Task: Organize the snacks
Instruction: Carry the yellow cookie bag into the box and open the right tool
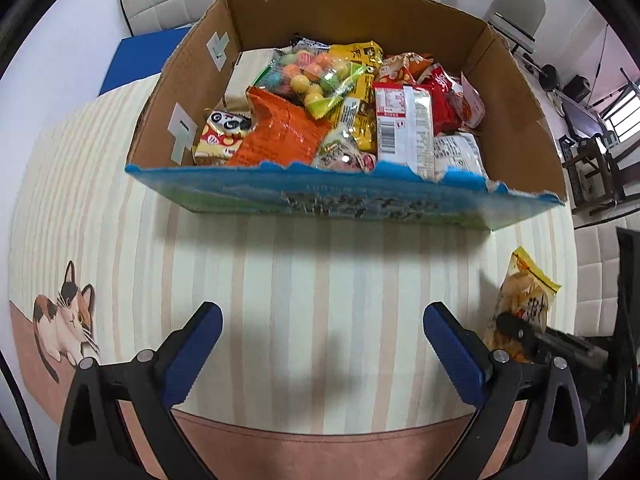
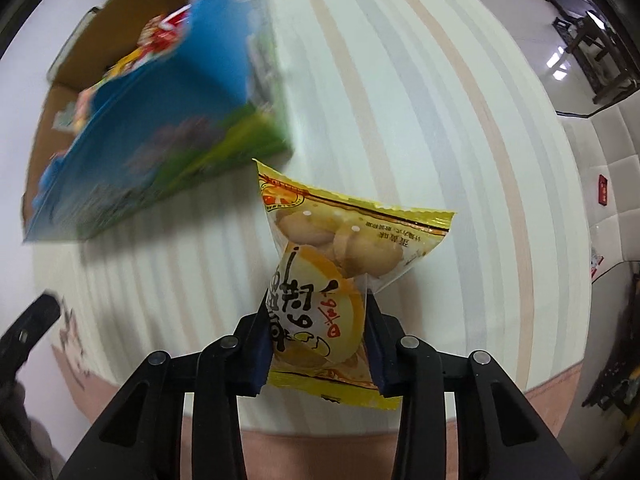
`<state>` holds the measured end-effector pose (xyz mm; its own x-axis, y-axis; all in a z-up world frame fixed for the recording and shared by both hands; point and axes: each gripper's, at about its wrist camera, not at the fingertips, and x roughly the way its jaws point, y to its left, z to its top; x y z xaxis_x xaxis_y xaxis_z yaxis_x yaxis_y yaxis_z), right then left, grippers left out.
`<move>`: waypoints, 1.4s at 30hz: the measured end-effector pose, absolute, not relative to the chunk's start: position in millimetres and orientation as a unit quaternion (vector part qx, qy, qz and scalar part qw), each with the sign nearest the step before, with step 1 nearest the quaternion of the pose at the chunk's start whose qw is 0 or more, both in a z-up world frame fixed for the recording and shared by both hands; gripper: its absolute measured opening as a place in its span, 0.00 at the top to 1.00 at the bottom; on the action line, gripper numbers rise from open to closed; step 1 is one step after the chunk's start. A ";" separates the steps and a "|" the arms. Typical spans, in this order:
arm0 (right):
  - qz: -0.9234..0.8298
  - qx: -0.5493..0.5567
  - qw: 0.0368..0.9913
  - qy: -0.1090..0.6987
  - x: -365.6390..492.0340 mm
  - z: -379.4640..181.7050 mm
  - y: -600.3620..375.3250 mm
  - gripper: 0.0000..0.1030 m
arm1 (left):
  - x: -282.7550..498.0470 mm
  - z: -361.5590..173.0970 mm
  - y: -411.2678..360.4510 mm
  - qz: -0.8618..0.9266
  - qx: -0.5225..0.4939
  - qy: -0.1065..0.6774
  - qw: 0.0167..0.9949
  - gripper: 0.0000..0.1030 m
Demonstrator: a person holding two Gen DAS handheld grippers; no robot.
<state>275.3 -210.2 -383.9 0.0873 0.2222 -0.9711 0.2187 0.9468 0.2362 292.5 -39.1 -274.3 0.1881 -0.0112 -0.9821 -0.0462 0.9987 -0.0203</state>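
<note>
Your right tongs (image 2: pixel 318 344) are clamped on a yellow snack packet (image 2: pixel 340 264), gripping it across its lower half so that the upper half, with the round biscuits inside, sticks out ahead of the tips. It looks to be held off the striped table (image 2: pixel 420 100), though the right wrist view does not show this for certain. The cardboard box (image 1: pixel 400 12), already piled with snack bags (image 1: pixel 340 112), stands ahead and to the left of those tongs, and it is blurred in that view.

Your left tongs (image 1: pixel 322 344) are spread wide apart with nothing between them, hovering over the table just in front of the box's torn blue front wall (image 1: pixel 320 196).

Risks from here, as I judge them:

- The wrapper is slick and puffy. A pinch on film rather than on the biscuits could let the packet slide out mid-carry and drop short of the box.
- Squeezing harder to prevent that could crush the biscuits.
- The free top half may flop and catch on the ragged front wall if you cross it low.
- The pile inside is heaped unevenly; a packet released on a slope could slither off or push another bag over the edge.
- Your two tongs are near each other, so a quick sweep left could knock them together.
</note>
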 end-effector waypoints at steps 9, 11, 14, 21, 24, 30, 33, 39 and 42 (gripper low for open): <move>0.066 0.197 0.735 0.645 241.3 -308.2 -195.8 0.60 | 268.1 -253.3 -35.7 -0.003 -0.026 0.636 0.772 0.00; 0.080 0.198 0.743 0.634 243.2 -286.7 -197.1 0.60 | 267.7 -241.9 -34.0 -0.006 -0.031 0.631 0.775 0.00; 0.098 0.199 0.756 0.615 259.3 -256.5 -202.4 0.60 | 273.6 -221.3 -31.1 -0.010 -0.038 0.616 0.787 0.00; 0.117 0.180 0.787 0.578 321.9 -218.3 -183.1 0.60 | 318.2 -182.1 -26.0 -0.019 -0.045 0.576 0.816 0.00; 0.114 0.168 0.795 0.572 357.3 -215.1 -178.2 0.60 | 346.8 -175.4 -24.9 -0.007 -0.024 0.562 0.827 0.00; 0.104 0.152 0.797 0.575 430.3 -228.2 -160.2 0.60 | 403.8 -181.3 -19.3 0.003 -0.009 0.562 0.827 0.00; 0.101 0.144 0.792 0.585 457.8 -236.6 -155.0 0.60 | 429.0 -188.1 -18.9 0.000 -0.007 0.567 0.824 0.00; 0.080 0.119 0.775 0.615 496.3 -272.6 -149.8 0.60 | 470.0 -210.0 -20.3 0.000 0.001 0.586 0.810 0.00; 0.076 0.113 0.768 0.626 504.3 -288.8 -148.7 0.60 | 481.9 -222.5 -20.1 -0.003 -0.003 0.599 0.800 0.00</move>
<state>504.3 -148.7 -288.8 0.2043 0.2576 -0.9444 0.0253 0.9630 0.2682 481.9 -20.1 -222.5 0.2814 -0.0090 -0.9596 0.0009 1.0000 -0.0091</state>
